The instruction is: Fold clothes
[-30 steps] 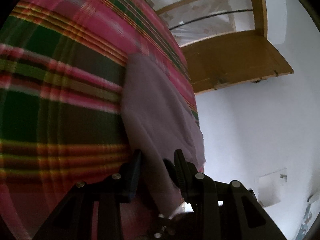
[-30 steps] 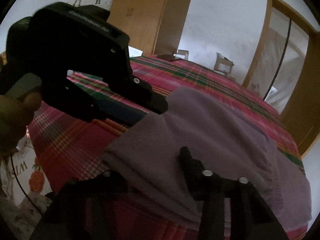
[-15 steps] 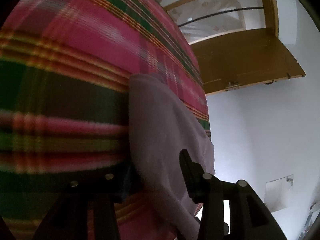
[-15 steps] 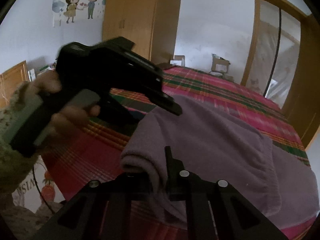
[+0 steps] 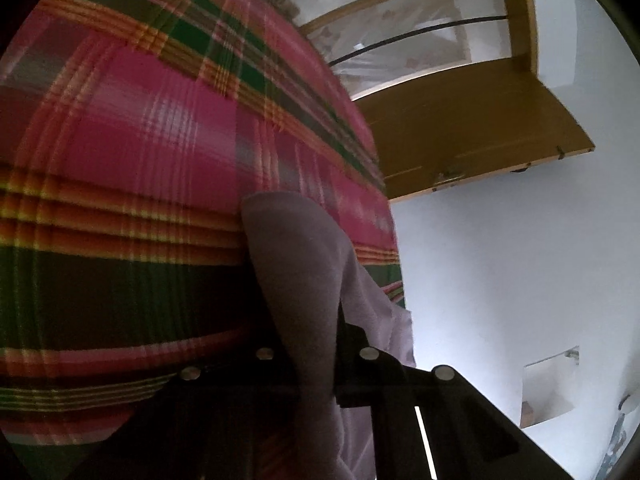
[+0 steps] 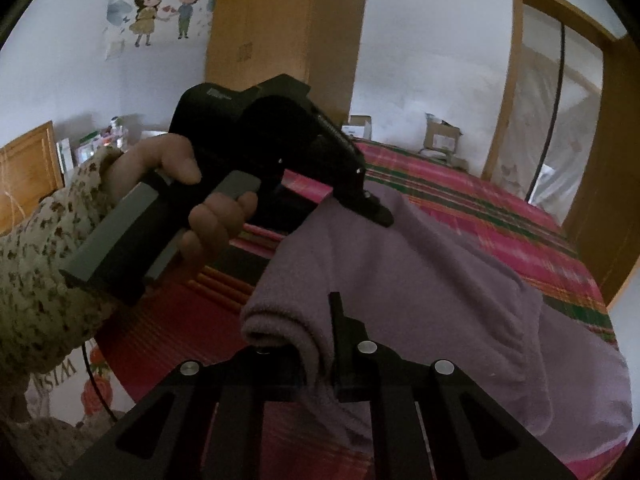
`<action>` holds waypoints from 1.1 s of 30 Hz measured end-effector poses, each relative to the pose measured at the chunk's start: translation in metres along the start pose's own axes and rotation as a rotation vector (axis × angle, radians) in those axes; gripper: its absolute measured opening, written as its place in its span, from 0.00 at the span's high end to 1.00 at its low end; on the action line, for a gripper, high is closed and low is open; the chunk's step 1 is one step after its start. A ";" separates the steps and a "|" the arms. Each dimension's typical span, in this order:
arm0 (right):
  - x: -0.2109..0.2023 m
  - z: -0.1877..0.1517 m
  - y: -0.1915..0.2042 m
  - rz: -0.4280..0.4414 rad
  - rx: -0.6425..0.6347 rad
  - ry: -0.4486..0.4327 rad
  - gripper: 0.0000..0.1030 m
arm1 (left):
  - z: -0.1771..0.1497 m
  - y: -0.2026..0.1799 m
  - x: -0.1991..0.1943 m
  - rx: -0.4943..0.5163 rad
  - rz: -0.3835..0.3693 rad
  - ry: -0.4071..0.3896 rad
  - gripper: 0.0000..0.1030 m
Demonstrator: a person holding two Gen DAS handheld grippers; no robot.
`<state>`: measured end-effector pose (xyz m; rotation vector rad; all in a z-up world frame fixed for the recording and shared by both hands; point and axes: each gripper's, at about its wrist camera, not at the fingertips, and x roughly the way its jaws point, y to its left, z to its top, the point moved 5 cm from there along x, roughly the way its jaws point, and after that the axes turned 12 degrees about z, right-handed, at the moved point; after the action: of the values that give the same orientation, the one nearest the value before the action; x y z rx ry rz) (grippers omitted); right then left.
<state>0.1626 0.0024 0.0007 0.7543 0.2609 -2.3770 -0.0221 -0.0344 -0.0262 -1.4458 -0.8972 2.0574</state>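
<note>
Garment: a purple garment (image 6: 420, 292) lies on the plaid bedspread (image 6: 480, 208), near its edge.
Right gripper (image 6: 316, 344): fingers pressed together on a rolled fold at the near corner; cloth spreads away ahead of it.
Left gripper (image 5: 316, 344): pinching another edge; a hand (image 6: 192, 200) holds its handle.

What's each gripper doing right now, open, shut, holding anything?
Left gripper: shut on the purple garment.
Right gripper: shut on a folded edge of the same purple garment.
</note>
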 end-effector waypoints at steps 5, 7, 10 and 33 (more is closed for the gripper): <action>0.007 0.014 0.012 0.037 -0.010 -0.005 0.90 | 0.010 0.004 -0.021 0.011 0.012 -0.057 0.90; 0.014 0.020 0.021 0.062 -0.030 -0.003 0.90 | 0.011 0.012 -0.031 0.005 0.024 -0.073 0.90; 0.023 0.024 0.035 0.107 -0.051 0.011 0.90 | 0.012 0.028 -0.046 -0.019 0.042 -0.092 0.90; 0.094 0.039 0.090 0.358 -0.091 0.120 0.89 | 0.010 0.110 -0.093 -0.123 0.178 -0.151 0.86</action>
<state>0.1403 -0.1298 -0.0216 0.8268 0.2577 -1.9739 -0.0010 -0.1759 -0.0451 -1.4972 -1.0017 2.3036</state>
